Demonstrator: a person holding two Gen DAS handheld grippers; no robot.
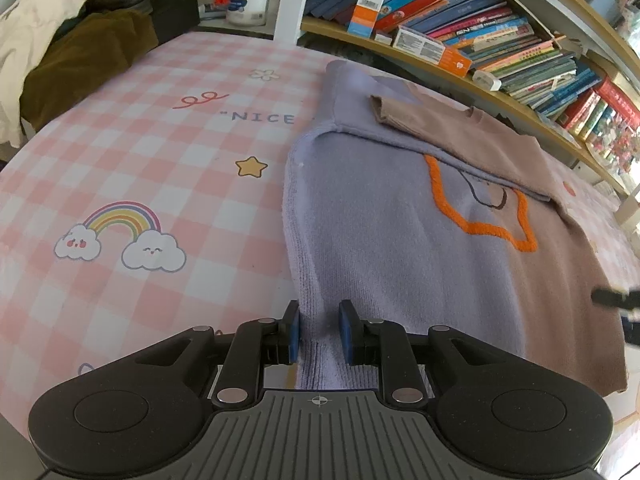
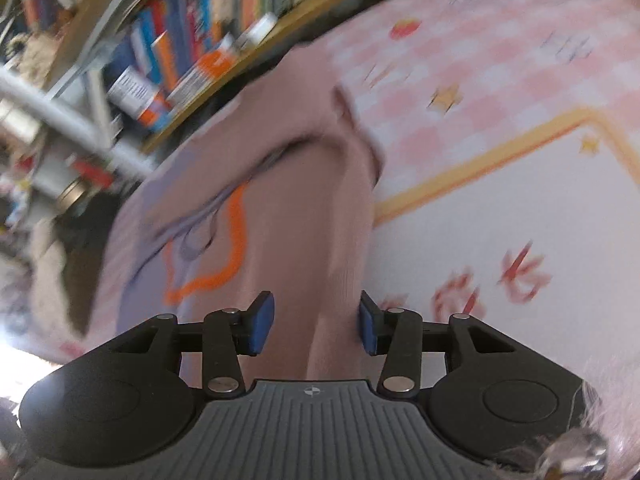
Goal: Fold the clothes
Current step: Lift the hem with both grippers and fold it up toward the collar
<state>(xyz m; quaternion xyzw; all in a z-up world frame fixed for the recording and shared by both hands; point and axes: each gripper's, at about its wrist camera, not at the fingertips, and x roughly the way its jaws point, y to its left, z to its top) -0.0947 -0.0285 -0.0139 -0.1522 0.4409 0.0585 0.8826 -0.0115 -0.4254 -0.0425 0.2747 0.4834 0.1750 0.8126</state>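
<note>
Soft, floppy knit sweater (image 1: 400, 248): left gripper (image 1: 319, 332) pinches its six-o'clock hem, right gripper (image 2: 317, 322) straddles it unclamped; grip thick hem edges.

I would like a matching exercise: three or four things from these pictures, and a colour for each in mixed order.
Things:
1. star outline on the sweater
2. bed sheet
3. trousers
4. pads of the left tongs

Colours:
a. blue
b. pink and white checks
c. orange
d. dark brown

Pairs: 1-c, 2-b, 3-d, 4-a
</note>
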